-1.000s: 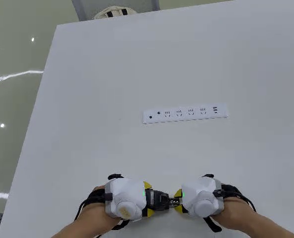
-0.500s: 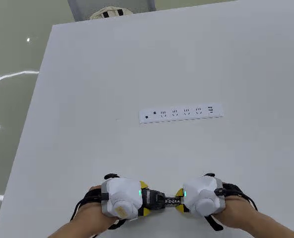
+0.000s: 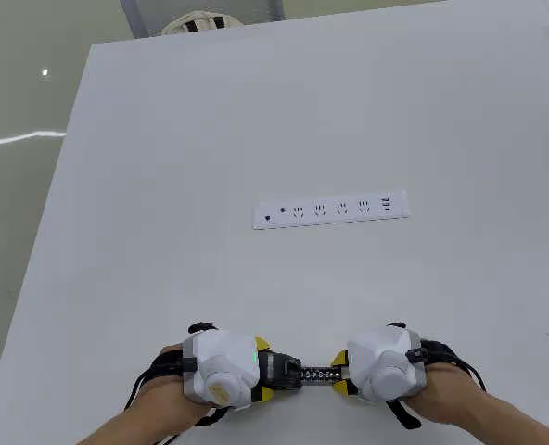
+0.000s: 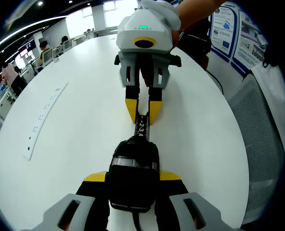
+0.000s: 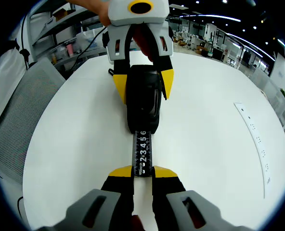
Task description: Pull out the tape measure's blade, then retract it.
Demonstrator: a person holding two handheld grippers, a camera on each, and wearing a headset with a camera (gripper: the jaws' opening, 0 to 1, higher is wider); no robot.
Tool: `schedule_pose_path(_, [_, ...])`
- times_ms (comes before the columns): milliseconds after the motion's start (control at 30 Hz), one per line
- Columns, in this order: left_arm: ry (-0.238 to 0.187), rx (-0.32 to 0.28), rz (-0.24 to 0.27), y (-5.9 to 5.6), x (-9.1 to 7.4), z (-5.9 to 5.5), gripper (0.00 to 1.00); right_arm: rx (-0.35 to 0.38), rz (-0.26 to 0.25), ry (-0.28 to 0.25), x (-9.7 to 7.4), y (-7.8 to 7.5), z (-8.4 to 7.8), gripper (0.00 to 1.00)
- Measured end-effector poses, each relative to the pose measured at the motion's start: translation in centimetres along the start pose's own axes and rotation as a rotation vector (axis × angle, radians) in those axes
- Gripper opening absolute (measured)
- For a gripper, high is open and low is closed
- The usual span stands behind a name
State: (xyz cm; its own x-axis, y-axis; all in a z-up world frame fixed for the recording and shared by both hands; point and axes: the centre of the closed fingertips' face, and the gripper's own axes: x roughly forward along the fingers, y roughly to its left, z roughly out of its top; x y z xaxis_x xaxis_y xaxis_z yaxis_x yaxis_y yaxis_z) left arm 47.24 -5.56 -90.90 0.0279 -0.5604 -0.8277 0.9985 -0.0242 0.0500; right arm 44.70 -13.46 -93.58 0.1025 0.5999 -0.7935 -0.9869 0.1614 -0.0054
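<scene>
Compared with a second ago, the left tool (image 3: 265, 369) and the right tool (image 3: 339, 374) stand farther apart, with a longer run of blade (image 3: 319, 374) bared between them. The left tool's jaws are closed around the tape measure (image 3: 286, 371) case, and the right tool's jaws are pinched shut on the blade's tip, straight across from it. The surface (image 3: 210, 139) lies bare out to either side of the tools. A power strip (image 3: 332, 210) sits well ahead of them, and the surface's edge runs close on the person's side.
</scene>
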Motion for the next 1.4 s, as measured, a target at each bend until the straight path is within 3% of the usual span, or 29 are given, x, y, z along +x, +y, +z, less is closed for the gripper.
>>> schedule_pose_path(1400, [0.010,0.011,-0.005,-0.1,0.0,0.0,0.33,0.049,-0.013,0.028,-2.9,0.0,-3.9,0.12])
